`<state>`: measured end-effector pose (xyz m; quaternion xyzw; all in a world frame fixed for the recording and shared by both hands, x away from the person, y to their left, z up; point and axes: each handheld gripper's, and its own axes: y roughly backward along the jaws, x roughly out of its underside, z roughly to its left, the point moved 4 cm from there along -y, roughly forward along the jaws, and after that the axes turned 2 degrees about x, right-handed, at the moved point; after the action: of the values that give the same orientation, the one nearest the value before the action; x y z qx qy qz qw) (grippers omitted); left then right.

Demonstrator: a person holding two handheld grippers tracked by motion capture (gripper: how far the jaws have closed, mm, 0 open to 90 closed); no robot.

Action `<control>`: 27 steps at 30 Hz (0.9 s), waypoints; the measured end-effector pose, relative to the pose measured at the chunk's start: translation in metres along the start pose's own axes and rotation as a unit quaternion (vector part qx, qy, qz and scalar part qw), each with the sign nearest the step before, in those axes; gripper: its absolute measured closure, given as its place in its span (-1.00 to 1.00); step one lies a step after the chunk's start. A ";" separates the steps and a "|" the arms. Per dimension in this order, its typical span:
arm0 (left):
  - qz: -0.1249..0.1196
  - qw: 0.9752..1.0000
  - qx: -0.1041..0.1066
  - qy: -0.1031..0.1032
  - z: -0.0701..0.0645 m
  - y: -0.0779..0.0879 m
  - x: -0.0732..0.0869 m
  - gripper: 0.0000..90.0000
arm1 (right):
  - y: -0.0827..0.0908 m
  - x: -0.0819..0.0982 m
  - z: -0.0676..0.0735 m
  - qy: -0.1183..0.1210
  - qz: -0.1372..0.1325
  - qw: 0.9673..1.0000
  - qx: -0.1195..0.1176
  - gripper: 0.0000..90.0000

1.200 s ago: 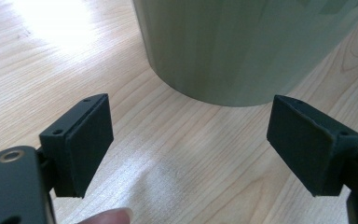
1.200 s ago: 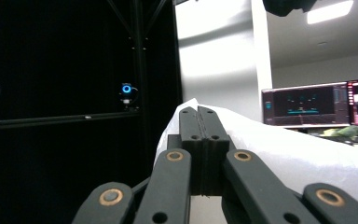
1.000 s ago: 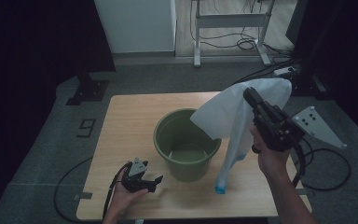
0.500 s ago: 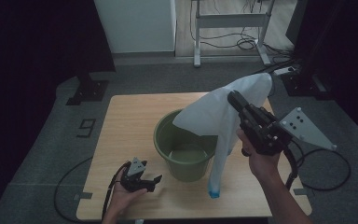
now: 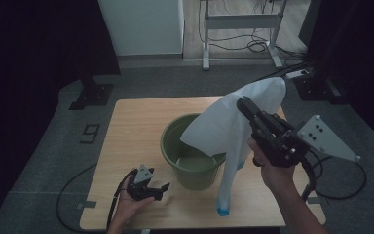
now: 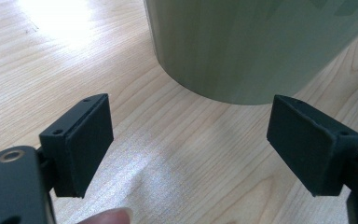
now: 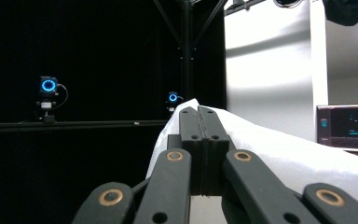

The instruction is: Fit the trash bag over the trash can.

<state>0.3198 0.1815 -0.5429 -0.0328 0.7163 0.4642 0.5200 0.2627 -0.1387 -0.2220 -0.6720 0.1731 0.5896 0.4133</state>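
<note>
green bucket (image 5: 193, 158) mid-table, bottom bare, white bag's edge hanging over its rim | white bag (image 5: 226, 129) raised above bucket, pinched in clamped right gripper (image 5: 242, 104) | left gripper (image 5: 161, 187) spread wide, nothing held, resting beside bucket | wooden table (image 5: 131, 126), grey floor, dark room

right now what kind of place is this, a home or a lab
Probably a recording lab: black curtains ring the wooden table, tracking cameras with blue ring lights sit on a rail, and a monitor glows nearby.
</note>
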 end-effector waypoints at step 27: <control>-0.033 0.999 -0.011 0.009 0.006 0.024 -0.008 -0.68 | -0.040 0.022 0.006 -0.022 0.033 0.999 -0.035 0.99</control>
<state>0.3147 0.1956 -0.5223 -0.0661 0.7146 0.4542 0.5279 0.2927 -0.1046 -0.2284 -0.6670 0.1656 0.6230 0.3736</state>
